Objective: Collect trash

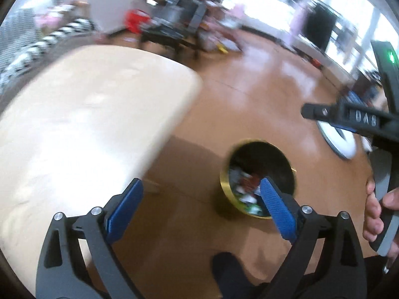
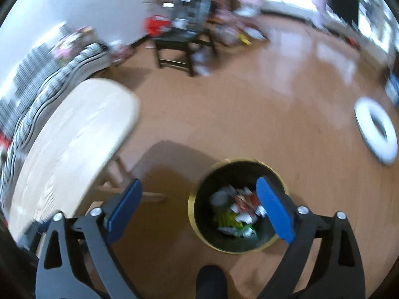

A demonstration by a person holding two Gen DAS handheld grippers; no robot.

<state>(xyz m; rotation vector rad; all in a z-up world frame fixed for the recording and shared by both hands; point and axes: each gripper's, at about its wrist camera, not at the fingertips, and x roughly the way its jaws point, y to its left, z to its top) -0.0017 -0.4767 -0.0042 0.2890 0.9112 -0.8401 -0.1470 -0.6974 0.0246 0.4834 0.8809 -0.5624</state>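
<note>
A round black bin with a gold rim [image 1: 225, 189] [image 2: 190, 214] stands on the wooden floor, holding crumpled wrappers [image 2: 237, 211] [image 1: 245, 191] in white, red and green. My left gripper [image 1: 202, 189] hangs above the floor left of the bin, open, with nothing between its blue pads. My right gripper [image 2: 199, 191] is above the bin's left side, also open and empty. In the left wrist view the right gripper [image 1: 349, 117] reaches in from the right edge, with a hand [image 1: 374, 214] on its handle.
A light wooden table [image 1: 87, 124] [image 2: 74, 134] stands left of the bin. A white ring-shaped object [image 2: 374, 134] [image 1: 341, 139] lies on the floor to the right. A dark chair [image 2: 182, 42] and clutter stand at the far wall. A dark shoe [image 2: 212, 281] is near the bottom edge.
</note>
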